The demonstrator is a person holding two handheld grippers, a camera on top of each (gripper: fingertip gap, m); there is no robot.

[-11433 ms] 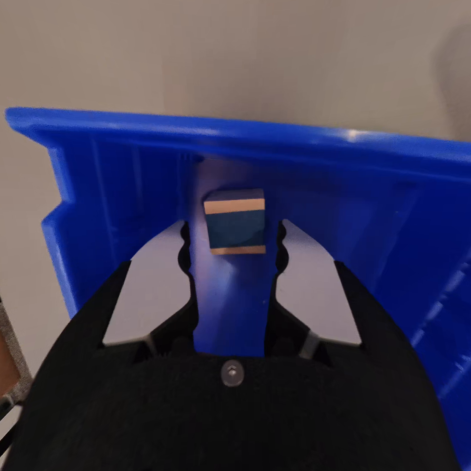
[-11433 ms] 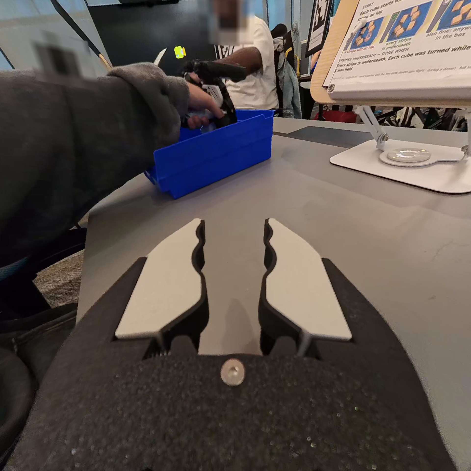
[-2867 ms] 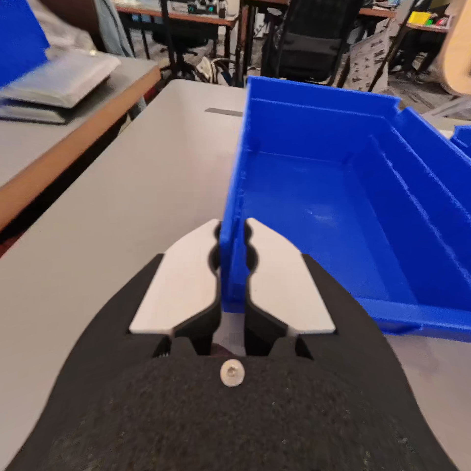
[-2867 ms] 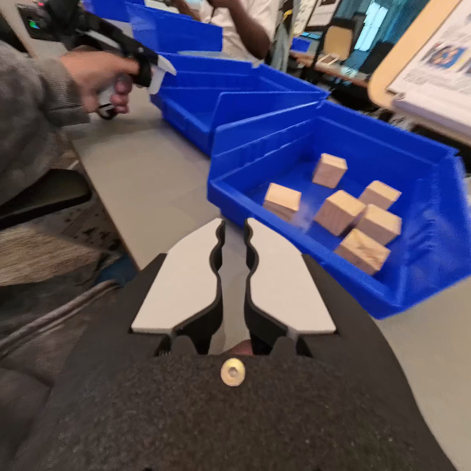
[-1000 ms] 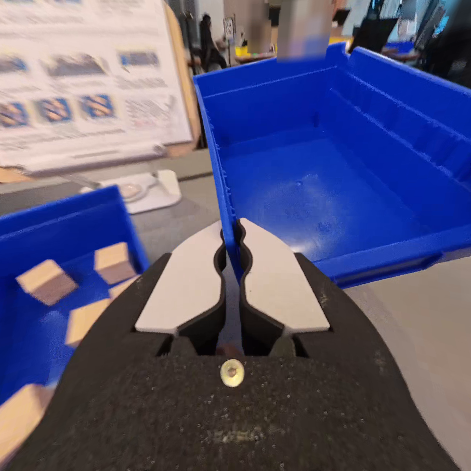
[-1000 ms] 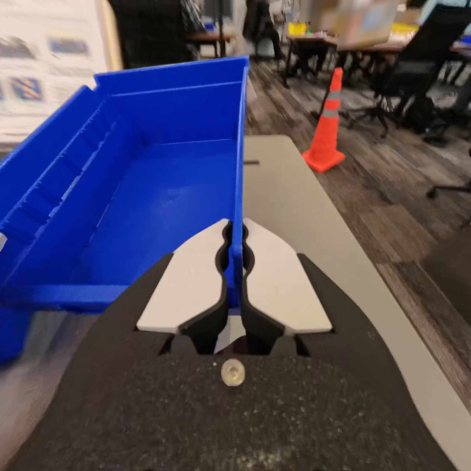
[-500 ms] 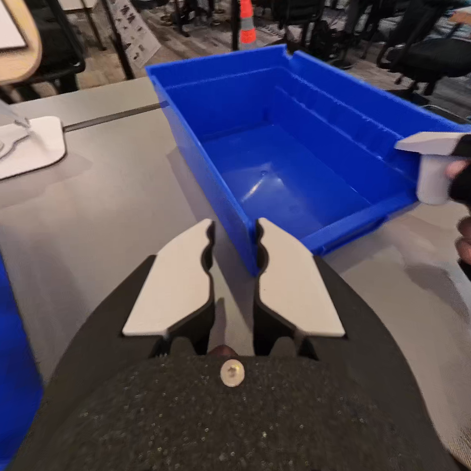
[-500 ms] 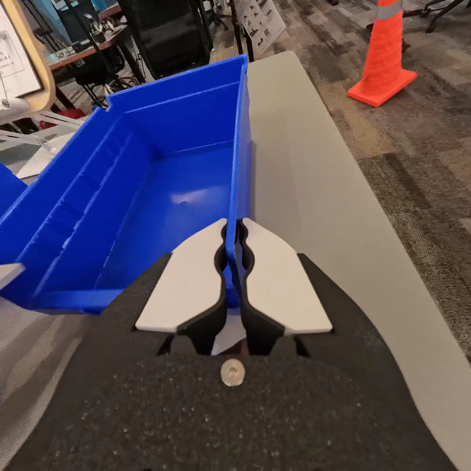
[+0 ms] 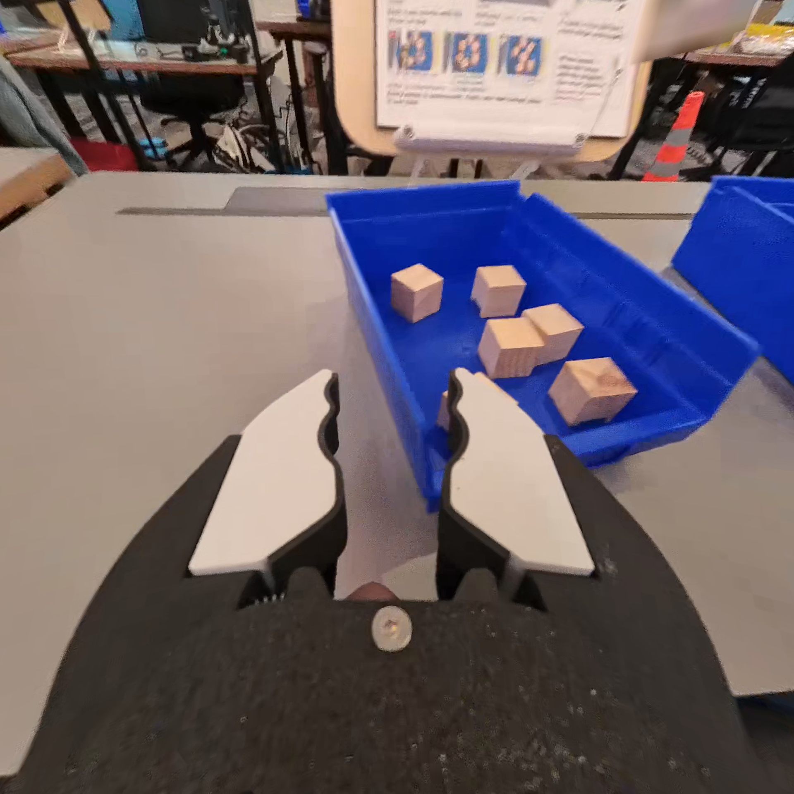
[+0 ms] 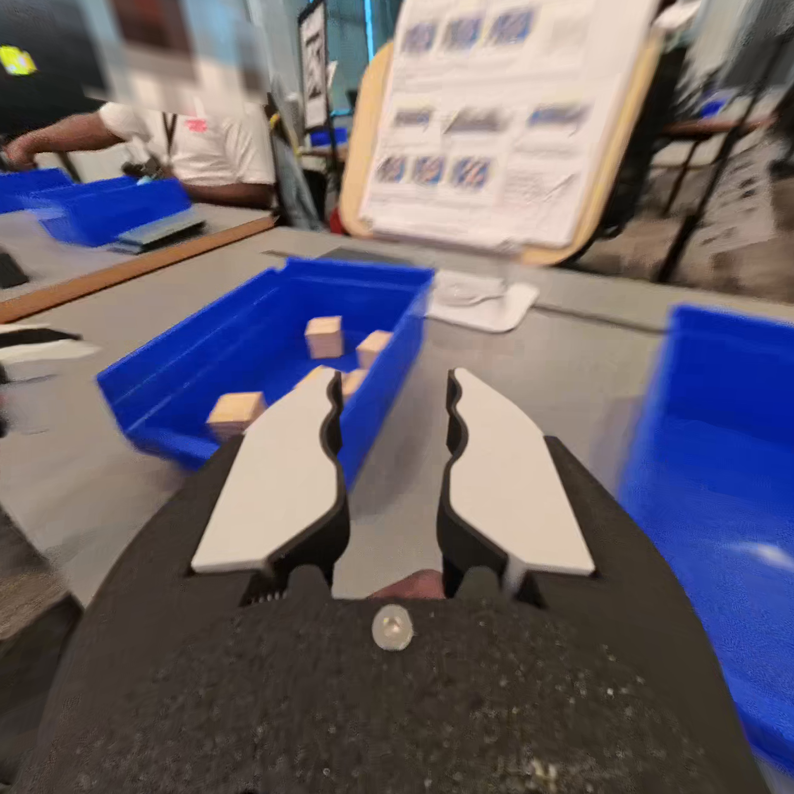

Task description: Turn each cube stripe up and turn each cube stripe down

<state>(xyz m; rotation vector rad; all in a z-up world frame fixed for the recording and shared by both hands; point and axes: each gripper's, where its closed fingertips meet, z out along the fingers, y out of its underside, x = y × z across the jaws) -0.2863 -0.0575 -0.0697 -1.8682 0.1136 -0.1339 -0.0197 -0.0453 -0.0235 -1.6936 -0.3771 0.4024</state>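
Observation:
A blue bin (image 9: pixel 644 309) on the grey table holds several plain wooden cubes (image 9: pixel 511 346); no stripe shows on any face I see. My left gripper (image 9: pixel 392 380) is open and empty, just in front of the bin's near left corner; its right finger hides part of one cube. In the right wrist view the same bin (image 10: pixel 163 365) lies ahead to the left with cubes (image 10: pixel 324 337) in it, blurred. My right gripper (image 10: pixel 392 378) is open and empty over bare table beside the bin's right wall.
A second blue bin (image 10: pixel 722 429) stands close on the right, also seen in the left wrist view (image 9: pixel 747 253). An instruction board on a white stand (image 9: pixel 498 68) is behind the bins. A person in a white shirt (image 10: pixel 206 146) sits at another table, far left.
Both grippers have let go of the empty bin's walls and opened. Both views have swung to the bin with the cubes.

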